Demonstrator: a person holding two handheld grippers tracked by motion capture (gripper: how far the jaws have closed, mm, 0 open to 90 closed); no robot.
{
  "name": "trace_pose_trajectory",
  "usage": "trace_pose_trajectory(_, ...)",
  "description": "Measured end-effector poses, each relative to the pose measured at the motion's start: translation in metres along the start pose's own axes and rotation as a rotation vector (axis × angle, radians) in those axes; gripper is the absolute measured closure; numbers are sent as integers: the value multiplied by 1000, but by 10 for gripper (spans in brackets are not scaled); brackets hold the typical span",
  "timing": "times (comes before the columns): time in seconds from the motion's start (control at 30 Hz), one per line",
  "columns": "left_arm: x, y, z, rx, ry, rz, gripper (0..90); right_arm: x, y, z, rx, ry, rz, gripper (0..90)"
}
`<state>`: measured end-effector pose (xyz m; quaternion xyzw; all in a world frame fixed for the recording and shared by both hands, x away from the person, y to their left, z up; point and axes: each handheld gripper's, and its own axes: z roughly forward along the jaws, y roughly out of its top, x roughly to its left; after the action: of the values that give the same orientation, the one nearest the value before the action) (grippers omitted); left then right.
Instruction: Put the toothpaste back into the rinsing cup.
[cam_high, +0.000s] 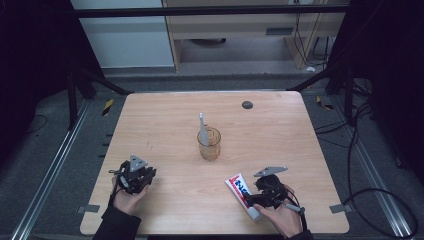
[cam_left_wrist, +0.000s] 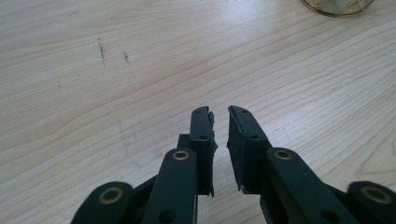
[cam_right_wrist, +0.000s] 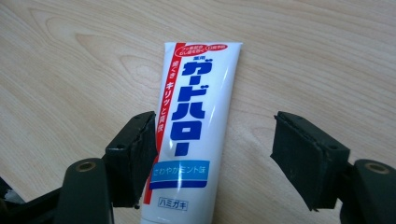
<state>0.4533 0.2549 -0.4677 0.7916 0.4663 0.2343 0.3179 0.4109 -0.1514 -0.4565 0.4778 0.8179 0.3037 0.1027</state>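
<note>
1. High view: the toothpaste tube (cam_high: 242, 194) lies flat at the table's (cam_high: 165, 125) near right, just beside the right gripper (cam_high: 250, 199); the left gripper (cam_high: 131, 181) sits well apart.
2. Left gripper view: jaws nearly closed, empty, over bare wood.
3. Right gripper view: jaws spread wide astride the tube, whose long axis runs straight ahead, not yet clamped.

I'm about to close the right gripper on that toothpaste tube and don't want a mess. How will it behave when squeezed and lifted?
The toothpaste tube looks like soft plastic, so it will probably dent under the pads. Its glossy skin may slip. Lying flat between the right gripper's open jaws, it seems unlikely to roll, and looks light.
</note>
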Motion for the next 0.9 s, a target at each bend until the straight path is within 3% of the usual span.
trace_pose_trajectory(0.9,3,-1,7,30,-3,2,789,11,5,26,99,-1,-12,308)
